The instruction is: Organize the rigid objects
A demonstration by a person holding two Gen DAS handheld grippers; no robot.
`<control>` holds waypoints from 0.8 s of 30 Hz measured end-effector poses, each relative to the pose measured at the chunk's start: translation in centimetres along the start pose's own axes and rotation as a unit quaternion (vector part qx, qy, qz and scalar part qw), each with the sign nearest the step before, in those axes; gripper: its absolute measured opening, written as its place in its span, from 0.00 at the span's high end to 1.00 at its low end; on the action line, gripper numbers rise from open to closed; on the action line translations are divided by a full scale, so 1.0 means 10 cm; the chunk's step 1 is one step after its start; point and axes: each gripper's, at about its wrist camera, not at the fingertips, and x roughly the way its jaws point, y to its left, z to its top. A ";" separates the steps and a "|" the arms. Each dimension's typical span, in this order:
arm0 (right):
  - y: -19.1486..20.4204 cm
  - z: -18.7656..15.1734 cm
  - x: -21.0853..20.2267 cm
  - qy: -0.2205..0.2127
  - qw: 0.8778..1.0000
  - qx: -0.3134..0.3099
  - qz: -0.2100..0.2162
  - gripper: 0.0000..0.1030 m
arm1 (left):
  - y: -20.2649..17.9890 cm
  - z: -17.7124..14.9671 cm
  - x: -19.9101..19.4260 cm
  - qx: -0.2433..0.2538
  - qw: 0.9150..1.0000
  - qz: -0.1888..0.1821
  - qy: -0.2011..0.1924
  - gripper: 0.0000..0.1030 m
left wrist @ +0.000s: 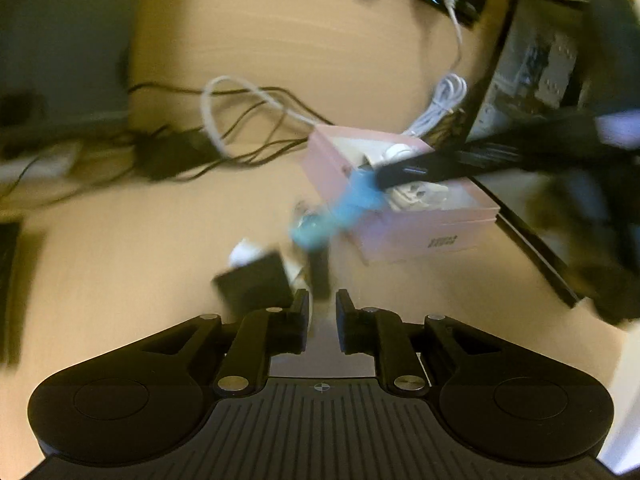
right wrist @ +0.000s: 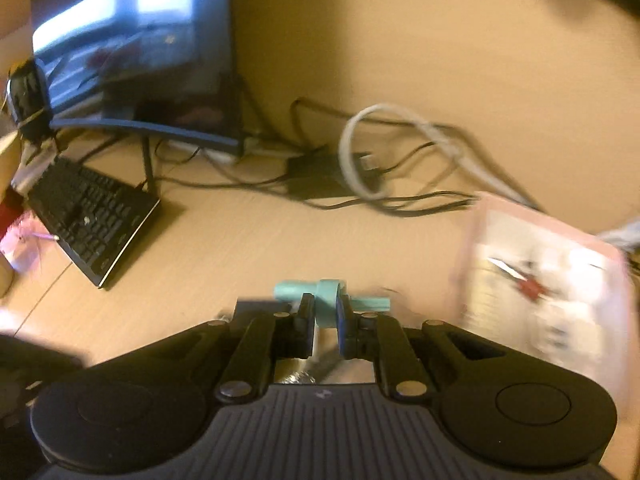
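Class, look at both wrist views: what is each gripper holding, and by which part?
The right gripper clamps the teal plastic piece at its thick middle collar. The left gripper grips nothing.

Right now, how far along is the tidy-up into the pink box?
Done: the pink box already holds several white items. In hand: the right gripper is shut on the teal part, beside the box. Left: a black block lies loose on the desk ahead of the left gripper, which holds nothing.
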 end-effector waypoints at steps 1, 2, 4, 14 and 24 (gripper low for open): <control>-0.06 -0.05 -0.13 -0.008 1.000 0.007 -0.014 0.90 | -0.04 0.05 0.09 0.002 1.000 0.005 0.003 0.84; -0.11 -0.12 -0.24 -0.014 0.999 0.012 -0.027 0.90 | -0.07 0.11 0.20 0.001 1.000 0.008 0.004 0.84; -0.20 -0.30 -0.42 -0.026 0.998 0.016 -0.061 0.90 | -0.12 0.20 0.39 -0.006 1.000 0.014 0.009 0.84; -0.65 -1.34 -0.69 -0.002 0.988 0.061 -0.140 1.00 | -0.24 0.41 1.09 -0.037 0.992 0.103 0.056 0.78; -1.13 -1.78 -1.04 -0.060 0.984 0.094 -0.139 0.42 | -0.39 0.30 1.14 -0.021 0.988 0.109 0.104 0.73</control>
